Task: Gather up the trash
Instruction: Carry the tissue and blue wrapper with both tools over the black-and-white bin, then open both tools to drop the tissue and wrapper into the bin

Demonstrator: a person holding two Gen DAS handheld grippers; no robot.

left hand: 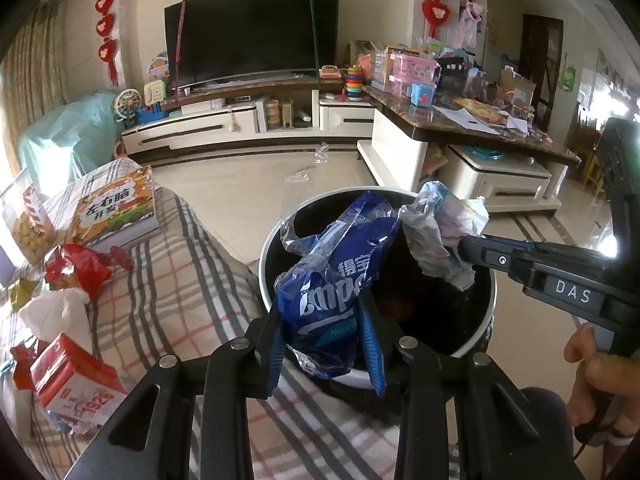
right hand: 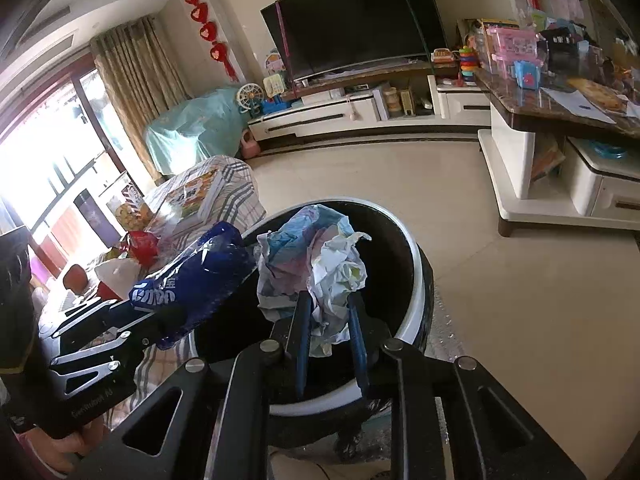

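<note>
My left gripper (left hand: 325,320) is shut on a blue plastic tissue wrapper (left hand: 332,264) and holds it over the round black bin with a white rim (left hand: 486,320). My right gripper (right hand: 330,312) is shut on a crumpled wad of white and pale blue paper (right hand: 316,260), also above the bin (right hand: 416,280). In the left wrist view the right gripper (left hand: 464,250) comes in from the right with the paper wad (left hand: 440,228). In the right wrist view the left gripper (right hand: 160,320) comes in from the left with the blue wrapper (right hand: 192,280).
A plaid-covered table (left hand: 168,280) left of the bin carries a red wrapper (left hand: 76,268), white tissue (left hand: 56,312), a red and white carton (left hand: 76,384) and a book (left hand: 116,208). Clear plastic scraps (left hand: 298,176) lie on the tiled floor. A cluttered marble table (left hand: 460,120) stands right.
</note>
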